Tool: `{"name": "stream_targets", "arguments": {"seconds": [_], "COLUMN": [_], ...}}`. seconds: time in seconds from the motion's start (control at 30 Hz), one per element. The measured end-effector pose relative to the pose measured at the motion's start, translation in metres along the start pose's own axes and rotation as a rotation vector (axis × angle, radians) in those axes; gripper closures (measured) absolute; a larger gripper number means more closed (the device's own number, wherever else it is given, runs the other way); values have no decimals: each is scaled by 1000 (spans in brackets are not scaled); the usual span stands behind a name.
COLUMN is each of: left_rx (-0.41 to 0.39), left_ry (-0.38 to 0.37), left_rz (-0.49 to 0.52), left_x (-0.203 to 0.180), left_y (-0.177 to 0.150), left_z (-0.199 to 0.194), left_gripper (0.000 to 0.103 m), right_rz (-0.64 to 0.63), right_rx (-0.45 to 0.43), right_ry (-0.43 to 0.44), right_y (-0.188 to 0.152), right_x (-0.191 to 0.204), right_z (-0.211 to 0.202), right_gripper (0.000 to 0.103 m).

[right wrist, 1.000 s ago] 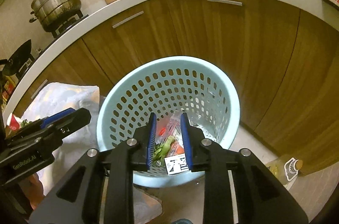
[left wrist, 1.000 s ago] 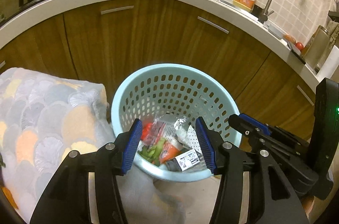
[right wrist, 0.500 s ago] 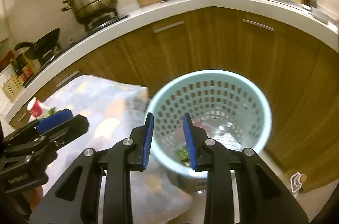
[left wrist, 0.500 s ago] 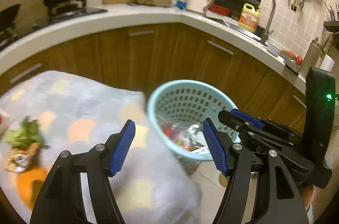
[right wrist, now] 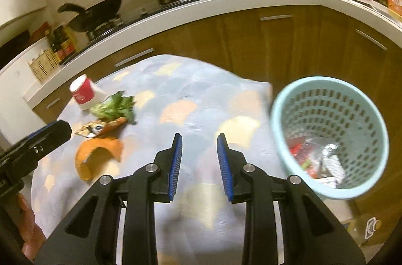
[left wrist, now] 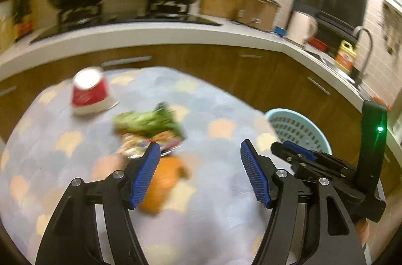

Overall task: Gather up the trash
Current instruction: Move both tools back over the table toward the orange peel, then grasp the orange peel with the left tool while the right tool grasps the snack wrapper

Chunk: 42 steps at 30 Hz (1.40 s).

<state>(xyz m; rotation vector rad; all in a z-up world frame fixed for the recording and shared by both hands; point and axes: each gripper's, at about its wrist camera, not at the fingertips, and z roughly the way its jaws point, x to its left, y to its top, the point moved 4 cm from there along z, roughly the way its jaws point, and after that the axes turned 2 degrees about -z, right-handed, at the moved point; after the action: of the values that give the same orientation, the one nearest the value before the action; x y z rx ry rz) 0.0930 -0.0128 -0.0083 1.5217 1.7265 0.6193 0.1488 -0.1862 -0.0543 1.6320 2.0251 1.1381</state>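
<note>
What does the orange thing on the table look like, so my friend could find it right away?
Start at the table with the pastel scale-patterned cloth beside the light blue basket. A small heap of rubbish lies on its left part: a red paper cup, leafy greens and a printed wrapper. The orange peel lies nearest the camera, the only plain orange, curled, hollow piece.

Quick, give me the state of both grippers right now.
Left gripper: open, its jaws have just been opening, nothing between them.
Right gripper: open, jaws narrowly apart, holding nothing.
</note>
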Motion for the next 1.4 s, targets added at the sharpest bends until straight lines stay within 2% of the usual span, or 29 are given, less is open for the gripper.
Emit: {"name": "stream_targets", "arguments": {"seconds": [0.17, 0.3, 0.43, 0.6, 0.7, 0.8, 0.87, 1.03, 1.27, 1.4], "left_rx": [45, 96, 122, 138, 148, 157, 172, 157, 75, 6], "left_ry": [44, 34, -12, -51, -71, -99, -130, -198, -276, -286], "left_rz": [-80, -121, -188, -179, -179, -170, -150, -106, -88, -97], "left_x": [37, 56, 65, 59, 57, 53, 47, 34, 33, 44], "left_y": [-9, -17, -26, -30, -30, -29, -31, -35, -30, -14], "left_z": [7, 22, 37, 46, 53, 58, 61, 52, 16, -9], "left_gripper": [38, 38, 36, 36, 41, 51, 68, 84, 86, 86], "right_rz": [-11, -39, -29, -47, -59, -55, -52, -68, -112, -129], "right_rx": [24, 39, 39, 34, 39, 45, 49, 48, 32, 29], "right_ry": [23, 1, 0, -17, -25, -27, -30, -40, -54, -16], "right_y": [-5, -12, -12, -11, -12, -12, -12, -12, -10, -3], "right_x": [22, 27, 23, 26, 28, 27, 27, 30, 42, 57], "right_z": [19, 25, 24, 25, 27, 28, 29, 29, 26, 25], "right_gripper": [77, 77, 60, 58, 58, 58, 58, 58, 58, 58]}}
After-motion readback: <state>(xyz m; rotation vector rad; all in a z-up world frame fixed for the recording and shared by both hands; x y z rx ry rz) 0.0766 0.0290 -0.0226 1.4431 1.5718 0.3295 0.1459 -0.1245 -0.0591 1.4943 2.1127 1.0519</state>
